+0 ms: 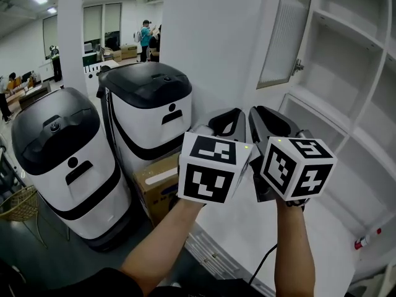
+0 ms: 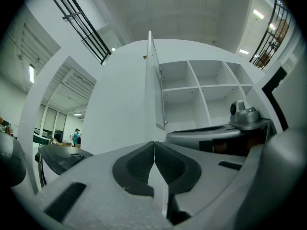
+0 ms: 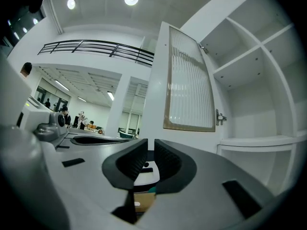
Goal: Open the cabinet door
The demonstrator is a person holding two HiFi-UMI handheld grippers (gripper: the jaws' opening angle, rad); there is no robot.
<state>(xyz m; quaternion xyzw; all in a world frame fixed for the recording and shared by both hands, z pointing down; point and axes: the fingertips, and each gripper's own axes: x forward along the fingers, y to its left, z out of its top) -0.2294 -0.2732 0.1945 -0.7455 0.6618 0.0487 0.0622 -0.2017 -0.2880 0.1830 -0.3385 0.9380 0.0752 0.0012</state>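
1. Fingers (image 2: pixel 136 166) of the left gripper (image 2: pixel 154 146) are pressed together, tip to tip, with nothing between them. It is held up level, well short of the cabinet.
2. Two white-and-black machines (image 1: pixel 68 166) stand at far left on the floor. A cardboard box (image 1: pixel 154 187) is wedged low beside the nearer one.
3. On the right gripper (image 3: pixel 148 150) the fingers stand a narrow gap apart and pinch nothing; only the box and a machine show through the gap. It is held just beside the left gripper, with their marker cubes nearly touching.
4. Up and right of both grippers, the door (image 1: pixel 286 33) is swung out from the cabinet (image 1: pixel 346 104). Its ribbed pane (image 3: pixel 189 80) faces the right gripper, and a small metal fitting (image 1: pixel 298 65) sits on the edge nearest the shelves (image 1: pixel 352 36). The shelves are bare. Neither gripper touches the door, so the opening looks done or nearly so.
5. What could go wrong, as a judgement:
   - If the door is to go wider, closed or barely parted fingers can only push. A shove on the pane rather than the frame could stress the glass.
   - A push near the fitting would give little leverage and might strain it.
   - The door is not held, so a knock from either cube could send it swinging back towards the shelves.
   - With the grippers so close together, moving one carelessly could knock the other.
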